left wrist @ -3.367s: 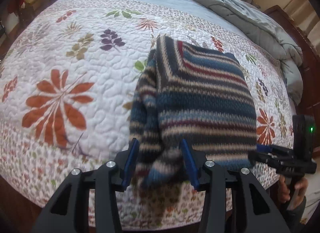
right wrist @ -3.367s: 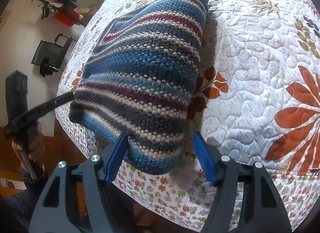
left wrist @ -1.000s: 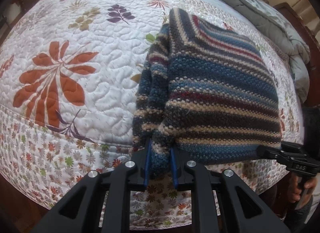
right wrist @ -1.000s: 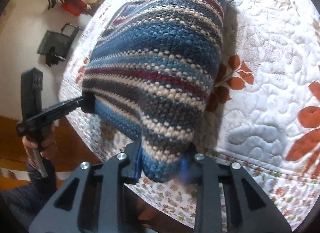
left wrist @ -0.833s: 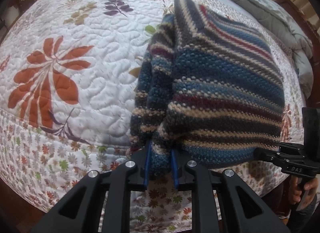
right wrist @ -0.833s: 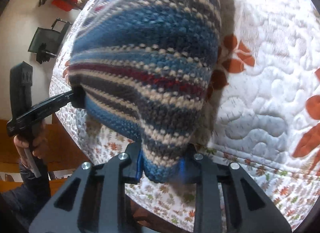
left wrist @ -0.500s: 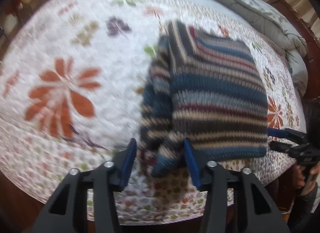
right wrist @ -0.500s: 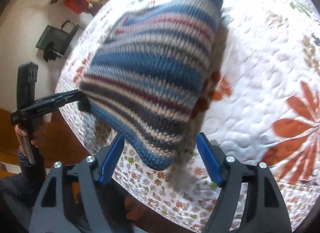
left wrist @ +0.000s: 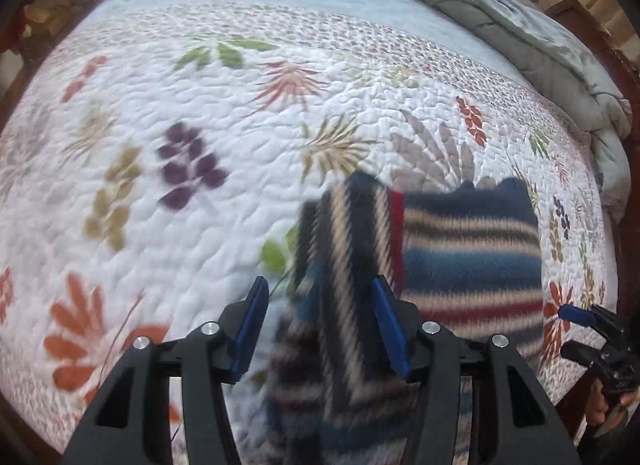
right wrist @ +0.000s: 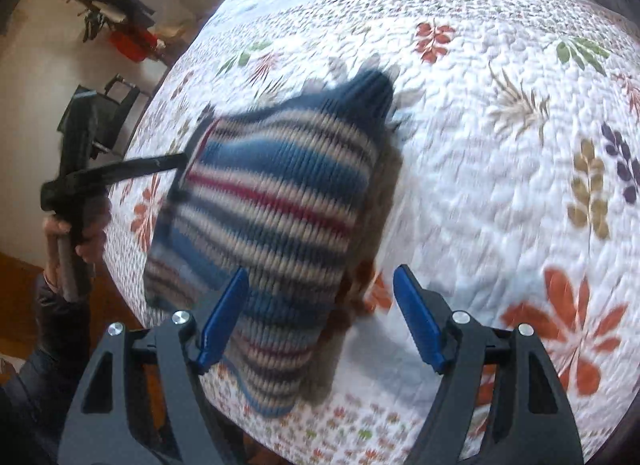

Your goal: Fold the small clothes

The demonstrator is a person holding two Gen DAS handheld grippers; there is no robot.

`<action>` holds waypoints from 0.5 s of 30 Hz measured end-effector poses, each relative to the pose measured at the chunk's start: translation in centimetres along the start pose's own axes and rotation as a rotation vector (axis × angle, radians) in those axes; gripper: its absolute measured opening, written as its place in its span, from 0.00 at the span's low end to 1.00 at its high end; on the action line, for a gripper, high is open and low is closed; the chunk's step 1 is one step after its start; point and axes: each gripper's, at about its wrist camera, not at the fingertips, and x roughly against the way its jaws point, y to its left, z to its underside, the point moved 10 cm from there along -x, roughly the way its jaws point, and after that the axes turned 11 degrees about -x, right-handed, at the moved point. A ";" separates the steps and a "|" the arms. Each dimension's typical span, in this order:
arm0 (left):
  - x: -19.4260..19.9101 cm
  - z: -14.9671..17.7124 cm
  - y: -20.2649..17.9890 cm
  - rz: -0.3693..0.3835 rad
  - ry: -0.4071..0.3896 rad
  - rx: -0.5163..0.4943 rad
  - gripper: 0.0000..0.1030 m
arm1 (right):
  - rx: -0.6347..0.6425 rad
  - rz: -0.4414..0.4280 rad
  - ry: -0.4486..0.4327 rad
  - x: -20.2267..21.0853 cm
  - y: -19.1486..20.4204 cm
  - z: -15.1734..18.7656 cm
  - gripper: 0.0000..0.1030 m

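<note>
Left tongs (left wrist: 318, 321): I see them spread wide, gripping nothing.
Right tongs (right wrist: 322, 317): spread wide too, empty.
Striped sweater (left wrist: 460, 261): folded on the bed's quilt (left wrist: 200, 113), its near edge between and under both tongs.

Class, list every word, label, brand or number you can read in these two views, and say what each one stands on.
None can be read.
White marking on the right gripper body, seen in the left wrist view: too small and blurred to read.
Striped sweater, floral quilt, left gripper: no text visible.
</note>
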 end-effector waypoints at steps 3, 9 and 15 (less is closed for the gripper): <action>-1.0 -1.1 -0.8 0.003 0.010 -0.027 0.52 | -0.015 0.024 0.010 -0.9 -0.9 -3.1 0.73; -2.3 -2.2 -1.8 0.027 0.038 -0.020 0.28 | -0.075 0.025 0.062 -4.2 -1.9 -6.7 0.74; -1.4 -2.8 -0.5 0.016 -0.006 0.038 0.10 | -0.148 -0.064 0.086 -5.3 -1.4 -8.1 0.74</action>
